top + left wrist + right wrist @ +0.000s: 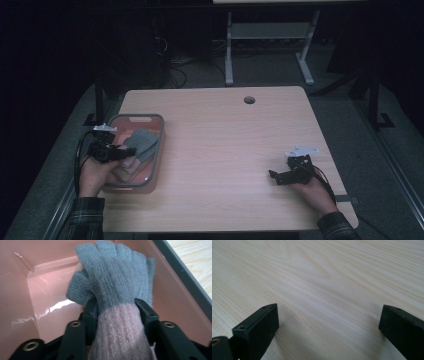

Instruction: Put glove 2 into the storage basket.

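A knitted glove (112, 277), grey with a pink cuff, lies in a pink plastic bin (50, 290). My left gripper (115, 305) reaches into the bin, its two black jaws against either side of the pink cuff, which looks pinched between them. From above, the bin (159, 150) stands at the table's left edge with the glove (141, 142) in it and the left gripper (125, 152) over its near half. The right gripper (272, 176) rests low over the table's right front, open, and its jaws (328, 315) stand wide over bare wood.
The light wooden table (225, 140) has a round cable hole (249, 100) near its far edge. Beyond it a white desk frame (270, 35) stands on a dark floor. The bin's grey rim (185, 282) runs close along the left gripper's right side.
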